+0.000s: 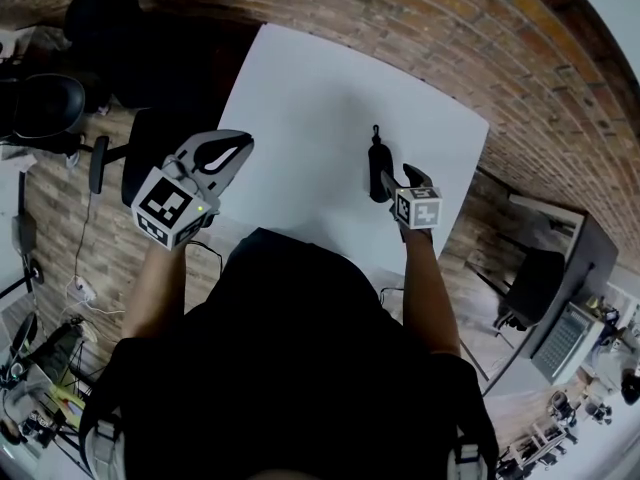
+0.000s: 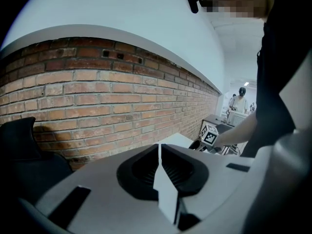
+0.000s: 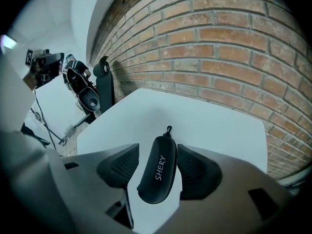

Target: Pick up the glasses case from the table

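A black zipped glasses case [image 1: 377, 165] with white lettering lies on the white table [image 1: 320, 98], toward its right side. My right gripper [image 1: 398, 181] is just behind it, pointing steeply down. In the right gripper view the case [image 3: 158, 169] lies lengthwise between the two ribbed pads of the right gripper [image 3: 157, 151], which is open; a gap shows on the left pad's side and the case rests on the tabletop [image 3: 209, 123]. My left gripper [image 1: 232, 153] hovers off the table's left edge, shut and holding nothing; in its own view the left gripper [image 2: 160, 152] has its pads meeting.
A brick wall [image 1: 470, 28] runs behind the table. Black office chairs [image 1: 45, 103] and cables stand to the left; one chair [image 3: 104, 82] shows past the table's far corner. A desk with equipment [image 1: 565, 333] stands on the right. A person [image 2: 240, 99] stands far off.
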`<action>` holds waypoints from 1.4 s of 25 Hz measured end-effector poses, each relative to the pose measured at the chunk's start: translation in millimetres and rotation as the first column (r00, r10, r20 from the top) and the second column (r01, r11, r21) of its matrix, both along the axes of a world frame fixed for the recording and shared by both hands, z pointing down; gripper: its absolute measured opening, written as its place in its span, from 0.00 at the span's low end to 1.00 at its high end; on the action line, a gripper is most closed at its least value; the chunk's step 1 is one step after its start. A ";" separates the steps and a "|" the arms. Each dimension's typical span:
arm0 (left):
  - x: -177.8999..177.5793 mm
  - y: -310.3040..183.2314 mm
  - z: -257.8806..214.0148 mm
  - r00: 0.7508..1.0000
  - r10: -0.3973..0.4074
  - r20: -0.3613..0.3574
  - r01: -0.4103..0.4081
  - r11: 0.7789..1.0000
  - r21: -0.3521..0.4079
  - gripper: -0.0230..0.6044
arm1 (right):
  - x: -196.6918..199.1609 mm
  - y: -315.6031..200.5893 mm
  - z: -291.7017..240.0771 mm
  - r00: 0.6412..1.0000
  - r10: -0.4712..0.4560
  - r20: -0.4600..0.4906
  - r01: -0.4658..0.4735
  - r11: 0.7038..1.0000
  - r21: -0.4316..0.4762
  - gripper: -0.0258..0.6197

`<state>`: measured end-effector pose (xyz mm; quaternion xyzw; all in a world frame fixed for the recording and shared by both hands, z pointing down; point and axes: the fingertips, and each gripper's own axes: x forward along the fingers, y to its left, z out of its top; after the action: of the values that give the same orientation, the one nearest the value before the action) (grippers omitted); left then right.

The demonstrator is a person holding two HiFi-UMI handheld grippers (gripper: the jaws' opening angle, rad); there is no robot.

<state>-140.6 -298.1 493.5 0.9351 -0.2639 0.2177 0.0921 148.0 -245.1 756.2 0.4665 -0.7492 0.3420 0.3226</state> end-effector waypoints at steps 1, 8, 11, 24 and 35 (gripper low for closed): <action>-0.4 -0.7 1.0 1.000 -0.002 0.001 0.002 1.000 -0.004 0.08 | 0.0 0.7 4.5 1.000 0.000 0.000 0.000 1.000 -0.009 0.42; -4.4 -4.6 12.3 1.000 -0.002 0.014 0.002 1.000 -0.022 0.08 | -2.3 -2.1 26.2 1.000 0.005 -0.013 -0.005 0.999 -0.041 0.46; -5.4 -5.6 14.6 1.000 -0.007 0.018 0.007 1.000 -0.025 0.08 | -2.9 -0.5 38.9 1.000 0.004 -0.009 -0.005 0.998 -0.064 0.48; -13.9 -10.1 25.6 0.999 -0.022 0.038 0.024 0.998 -0.056 0.08 | -5.8 7.3 83.9 1.000 0.014 -0.013 -0.016 0.986 -0.167 0.53; -18.1 -11.8 35.0 0.999 -0.012 0.038 0.015 0.997 -0.077 0.08 | -11.4 5.4 101.4 0.999 0.028 -0.015 -0.031 0.977 -0.213 0.56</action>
<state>-158.7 -309.9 528.5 0.9248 -0.2635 0.2448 0.1245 136.6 -239.6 857.6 0.4422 -0.6994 0.4224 0.3700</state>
